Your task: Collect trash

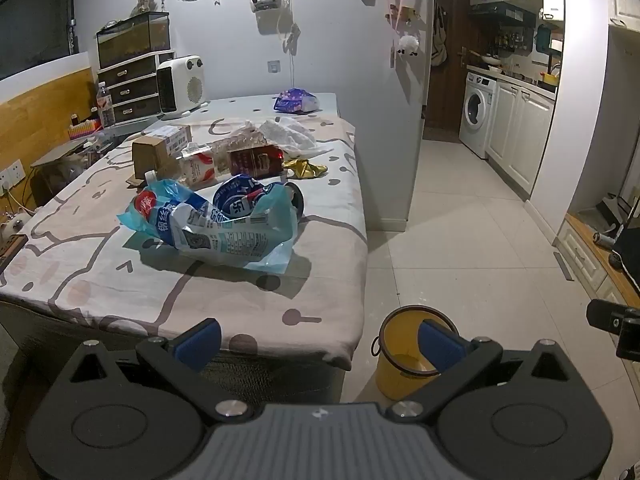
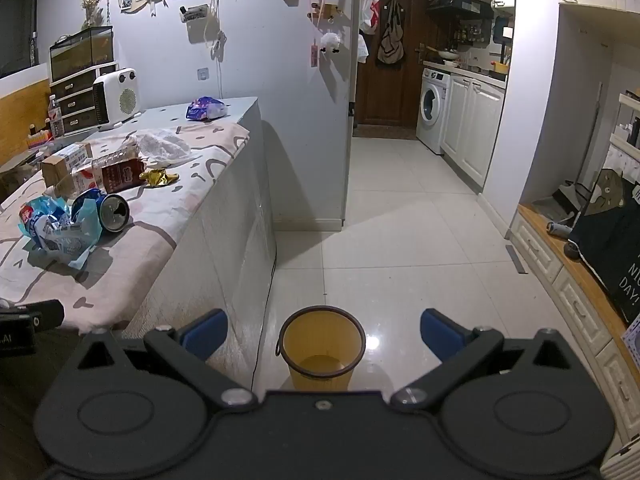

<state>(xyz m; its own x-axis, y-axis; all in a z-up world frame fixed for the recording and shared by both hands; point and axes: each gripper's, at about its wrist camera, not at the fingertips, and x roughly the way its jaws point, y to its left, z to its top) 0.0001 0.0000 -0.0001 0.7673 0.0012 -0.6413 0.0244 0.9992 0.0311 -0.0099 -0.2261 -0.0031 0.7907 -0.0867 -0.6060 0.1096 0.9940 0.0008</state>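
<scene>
Hovering low, the right gripper [image 2: 323,334] holds its jaws wide apart and empty, the yellow bin [image 2: 322,347] on the floor between them. The left gripper [image 1: 318,342], jaws likewise spread, faces the worktop [image 1: 120,280], where the blue wrapper [image 1: 212,226] and can [image 2: 114,208] lie well ahead.

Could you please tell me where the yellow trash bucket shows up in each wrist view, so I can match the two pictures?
Left wrist view: the yellow trash bucket stands on the floor at lower right, past the table's corner, partly behind the right blue pad of the left tongs.
Right wrist view: the bucket sits at bottom centre, between the open right tongs.
Shared landmark: the washing machine in the kitchen beyond.
</scene>
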